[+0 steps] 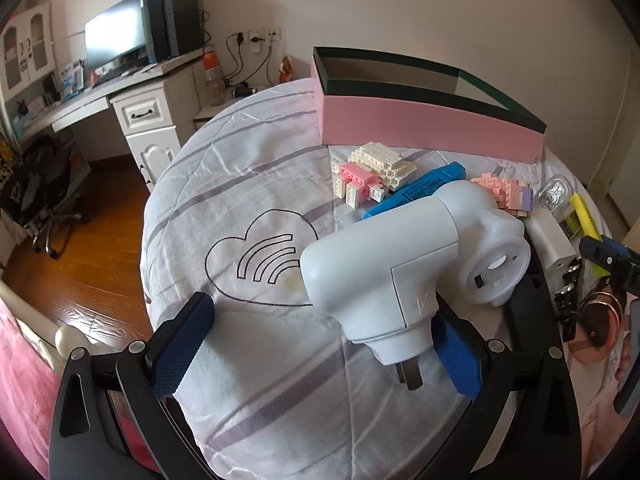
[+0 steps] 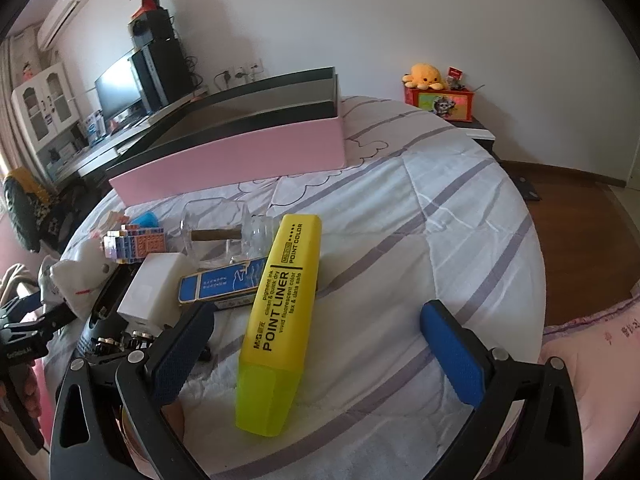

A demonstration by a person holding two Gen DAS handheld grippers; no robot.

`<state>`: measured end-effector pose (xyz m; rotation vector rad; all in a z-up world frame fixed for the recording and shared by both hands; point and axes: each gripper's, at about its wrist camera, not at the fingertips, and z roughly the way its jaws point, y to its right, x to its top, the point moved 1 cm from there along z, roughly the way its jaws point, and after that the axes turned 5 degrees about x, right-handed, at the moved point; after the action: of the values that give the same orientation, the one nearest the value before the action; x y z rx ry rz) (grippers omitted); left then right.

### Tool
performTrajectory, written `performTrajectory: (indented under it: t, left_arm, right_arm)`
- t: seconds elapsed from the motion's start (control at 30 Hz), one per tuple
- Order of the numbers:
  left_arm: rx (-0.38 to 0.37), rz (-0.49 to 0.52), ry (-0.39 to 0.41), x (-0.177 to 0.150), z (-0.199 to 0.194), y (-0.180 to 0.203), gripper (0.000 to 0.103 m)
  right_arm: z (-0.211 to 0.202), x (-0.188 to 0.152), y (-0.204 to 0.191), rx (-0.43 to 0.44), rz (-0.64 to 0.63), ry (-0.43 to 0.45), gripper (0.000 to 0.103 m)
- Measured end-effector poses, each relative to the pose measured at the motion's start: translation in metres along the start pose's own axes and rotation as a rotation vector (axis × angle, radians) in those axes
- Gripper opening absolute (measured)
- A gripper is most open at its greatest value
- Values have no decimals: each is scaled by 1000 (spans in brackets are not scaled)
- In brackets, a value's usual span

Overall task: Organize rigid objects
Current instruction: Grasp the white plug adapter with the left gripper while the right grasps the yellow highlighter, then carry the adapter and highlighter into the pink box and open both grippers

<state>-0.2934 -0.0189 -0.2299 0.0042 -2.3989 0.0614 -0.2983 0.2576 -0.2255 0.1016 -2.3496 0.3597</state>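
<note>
My left gripper (image 1: pixel 320 350) is open over the bed, its jaws wide apart. A white plug-in device (image 1: pixel 404 264) with metal prongs lies between the fingers, against the right finger (image 1: pixel 456 356). Behind it lie a white and pink brick model (image 1: pixel 372 170), a blue highlighter (image 1: pixel 420 190) and a pink brick model (image 1: pixel 504 190). My right gripper (image 2: pixel 320 356) is open around a yellow highlighter (image 2: pixel 280 320) that lies on the sheet, touching neither finger. A pink open box (image 1: pixel 424 120) stands at the back; it also shows in the right wrist view (image 2: pixel 240 152).
In the right wrist view a white adapter (image 2: pixel 150 288), a blue card-like case (image 2: pixel 222 280), a glass jar (image 2: pixel 224 232) and a colourful brick model (image 2: pixel 136 244) crowd the left. A desk with a monitor (image 1: pixel 114 38) stands beyond the bed. The bed edge drops to wood floor (image 1: pixel 80 272).
</note>
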Motion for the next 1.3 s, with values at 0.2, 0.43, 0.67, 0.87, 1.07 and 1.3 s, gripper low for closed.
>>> performTrajectory:
  t: [0.2, 0.43, 0.67, 0.87, 1.07, 1.3]
  left_arm:
    - [-2, -73, -10, 1, -8, -5, 103]
    - [1, -80, -13, 0, -10, 1, 79]
    - [-8, -16, 8, 3, -10, 6, 54]
    - [-20, 8, 31, 6, -16, 6, 54]
    - [-38, -10, 45, 12, -22, -1, 54]
    - [-55, 6, 81, 27, -30, 3, 54]
  right_arm:
    - [-4, -1, -6, 4, -8, -7, 103]
    - [-8, 2, -2, -9, 14, -5, 59]
    - [-8, 2, 2, -8, 1, -23, 33]
    - [-16, 5, 3, -34, -10, -2, 26]
    - [-18, 11, 2, -53, -25, 8, 26]
    - [-22, 25, -5, -17, -33, 36, 26]
